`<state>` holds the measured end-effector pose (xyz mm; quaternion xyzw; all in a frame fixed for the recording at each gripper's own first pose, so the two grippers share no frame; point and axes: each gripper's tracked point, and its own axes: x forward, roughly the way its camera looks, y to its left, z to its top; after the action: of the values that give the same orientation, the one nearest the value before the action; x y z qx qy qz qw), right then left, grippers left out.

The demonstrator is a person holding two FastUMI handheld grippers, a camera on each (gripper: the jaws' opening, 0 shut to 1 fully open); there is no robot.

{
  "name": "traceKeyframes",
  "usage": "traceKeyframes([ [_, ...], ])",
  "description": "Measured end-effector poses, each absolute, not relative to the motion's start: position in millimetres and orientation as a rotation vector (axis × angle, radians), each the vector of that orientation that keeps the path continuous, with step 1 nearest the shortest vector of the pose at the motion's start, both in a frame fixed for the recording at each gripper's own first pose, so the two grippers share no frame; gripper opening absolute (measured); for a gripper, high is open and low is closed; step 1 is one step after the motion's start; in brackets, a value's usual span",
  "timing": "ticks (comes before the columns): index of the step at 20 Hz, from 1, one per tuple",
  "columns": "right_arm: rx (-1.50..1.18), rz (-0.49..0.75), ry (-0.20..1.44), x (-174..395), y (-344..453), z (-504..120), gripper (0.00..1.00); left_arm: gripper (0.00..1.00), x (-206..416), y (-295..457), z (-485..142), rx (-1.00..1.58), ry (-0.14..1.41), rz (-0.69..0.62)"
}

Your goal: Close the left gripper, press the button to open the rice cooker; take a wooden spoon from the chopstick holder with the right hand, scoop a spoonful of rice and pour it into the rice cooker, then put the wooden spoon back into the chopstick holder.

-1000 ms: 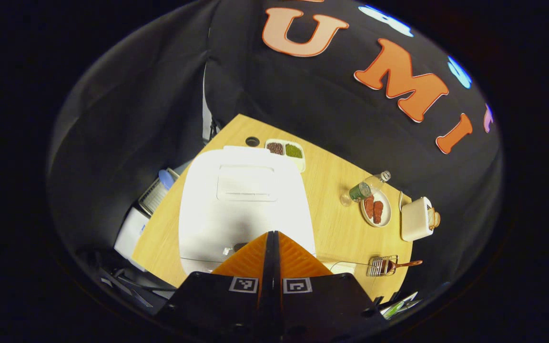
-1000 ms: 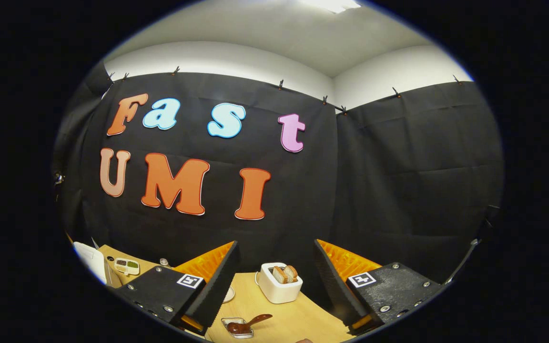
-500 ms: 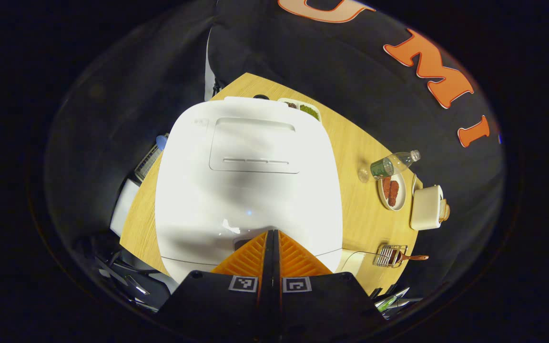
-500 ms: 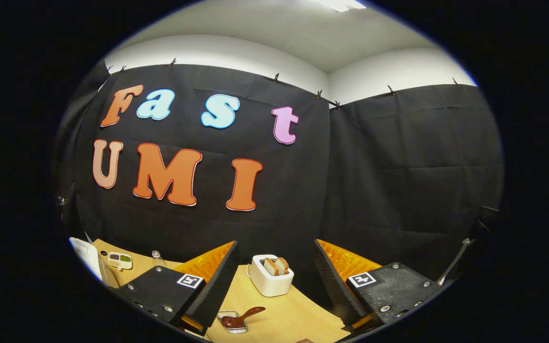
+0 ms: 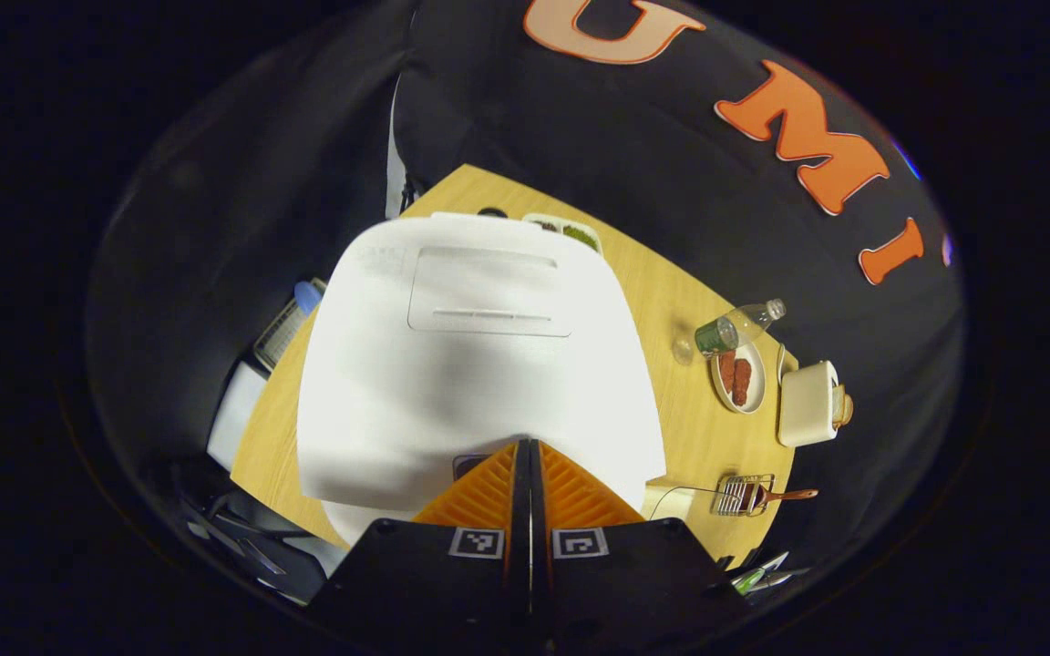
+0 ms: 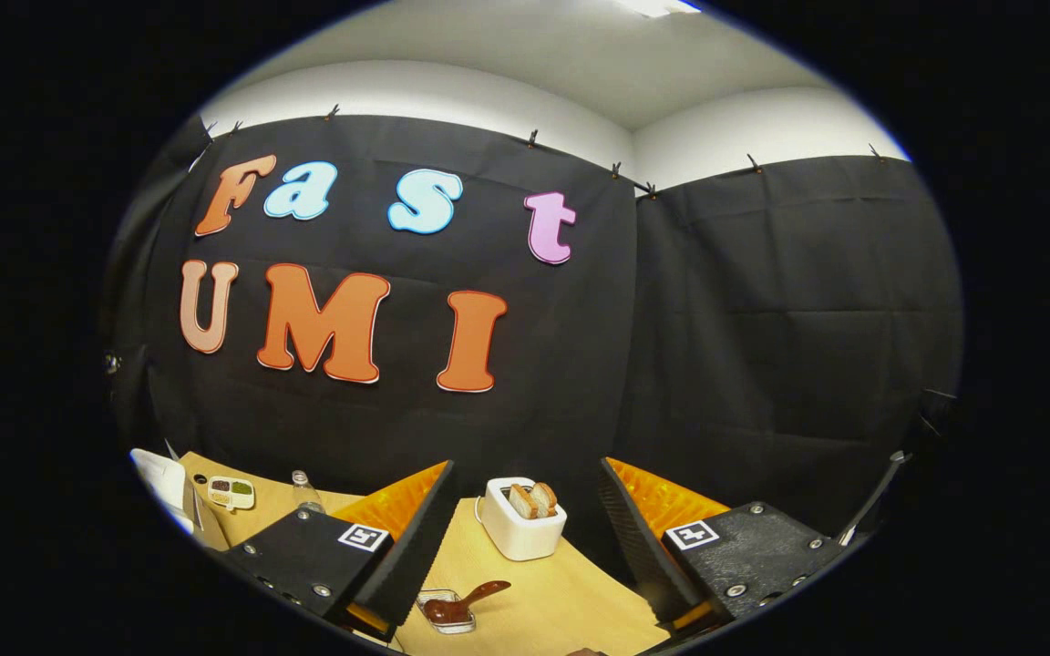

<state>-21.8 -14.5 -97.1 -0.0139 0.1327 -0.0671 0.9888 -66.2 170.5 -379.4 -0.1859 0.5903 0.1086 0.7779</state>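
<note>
The rice cooker (image 5: 475, 364) is a white, rounded unit standing on the wooden table (image 5: 680, 292), with a rectangular recessed panel on its lid. The chopstick holder (image 5: 742, 495), a wire basket, lies to the right of the cooker. The wooden spoon (image 5: 776, 496) rests in it, brown handle pointing away from the cooker.

In the left gripper view, the rice cooker (image 5: 475, 364) is set centrally on the table (image 5: 671, 292); the toaster (image 5: 808, 404) is placed at three o'clock, the wooden spoon (image 5: 776, 497) at four.
</note>
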Motion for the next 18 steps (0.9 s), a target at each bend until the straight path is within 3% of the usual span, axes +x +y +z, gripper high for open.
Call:
traceKeyframes([
  [5,0.014,-0.106,0.351,-18,-6,-135,0.95,0.06,-19,188,-312,-0.193,0.978,0.221],
  [17,0.110,-0.025,0.589,-22,-1,-236,0.95,0.05,-3,189,-209,-0.066,0.615,0.289],
  [18,0.114,-0.016,0.602,-22,-1,-243,0.95,0.16,0,182,-199,-0.042,0.580,0.287],
])
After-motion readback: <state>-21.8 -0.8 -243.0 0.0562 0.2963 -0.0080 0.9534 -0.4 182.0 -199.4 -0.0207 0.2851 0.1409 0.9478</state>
